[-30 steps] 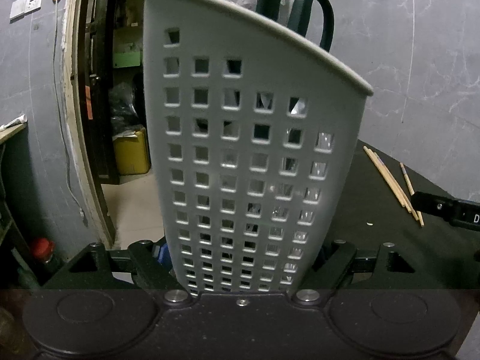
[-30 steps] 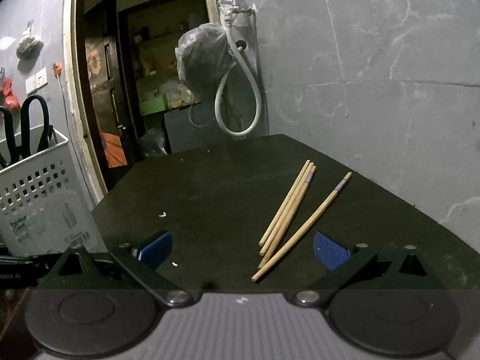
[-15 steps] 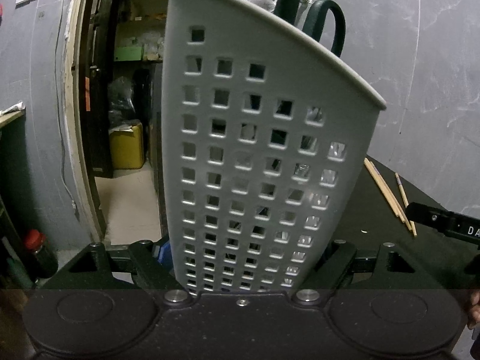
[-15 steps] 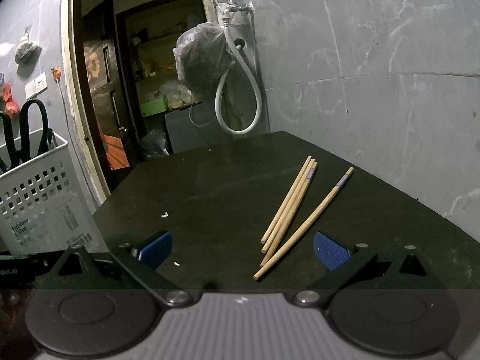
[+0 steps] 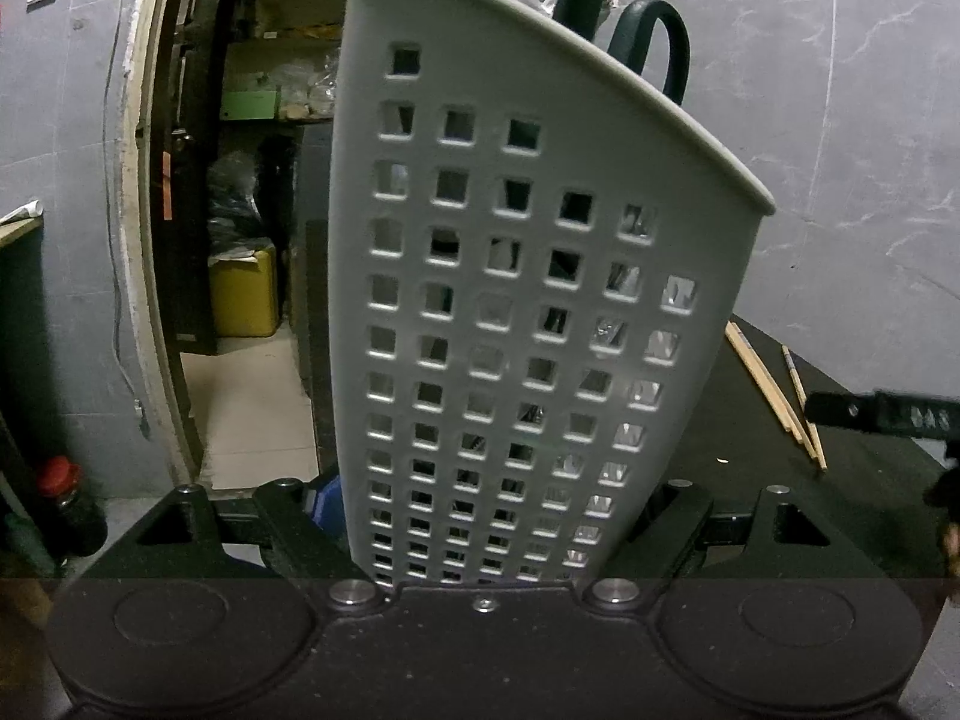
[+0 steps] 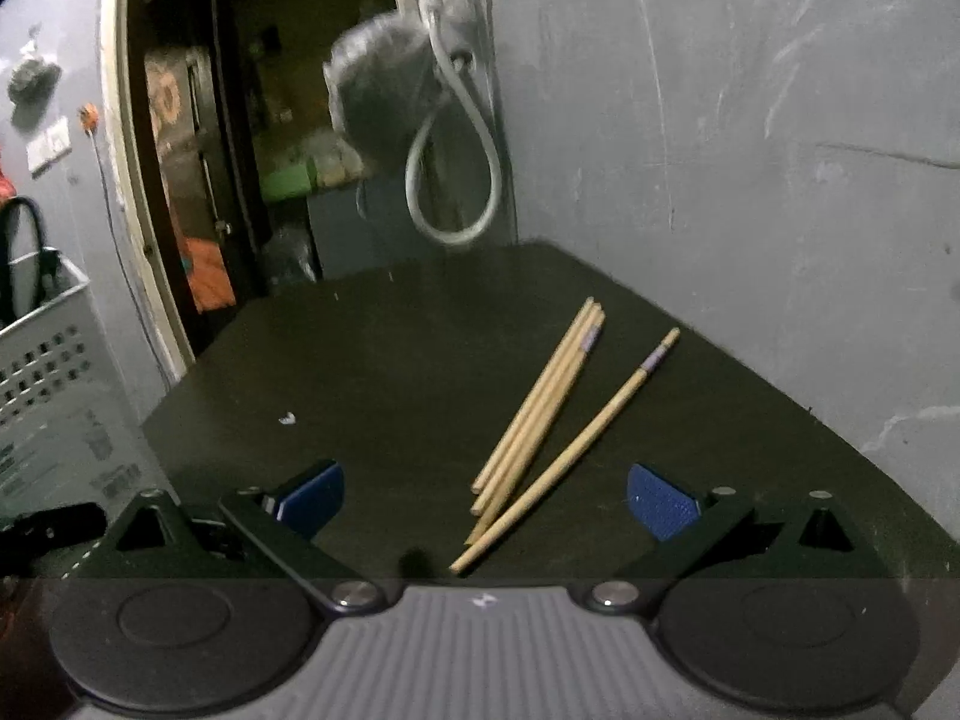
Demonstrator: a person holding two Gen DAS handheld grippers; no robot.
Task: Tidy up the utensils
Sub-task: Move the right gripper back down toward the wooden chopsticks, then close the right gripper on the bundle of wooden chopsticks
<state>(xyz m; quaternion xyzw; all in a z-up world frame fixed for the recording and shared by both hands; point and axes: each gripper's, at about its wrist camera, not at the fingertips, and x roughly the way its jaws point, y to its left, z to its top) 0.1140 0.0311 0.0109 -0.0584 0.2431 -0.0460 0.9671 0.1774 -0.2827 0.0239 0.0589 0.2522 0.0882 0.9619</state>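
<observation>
Left wrist: left gripper [image 5: 480, 540] is clamping the grey basket [image 5: 528, 300], jaws pressing its sides; scissors [image 5: 651, 54] are standing inside. Basket is being steadied for loading, as I read it.

Right wrist: right gripper [image 6: 485, 495] is hovering with jaws wide and empty over the chopsticks [image 6: 540, 420] lying on the table [image 6: 390, 360], near ends between the pads. Next move calls for lowering and closing on them. Basket sits well apart, leftward; nothing is blocking the way.

Four chopsticks [image 6: 543, 414] lie on the table [image 6: 390, 372] (three bunched, one apart); one perforated utensil basket [image 5: 528, 300] holds one pair of scissors [image 5: 651, 36].
</observation>
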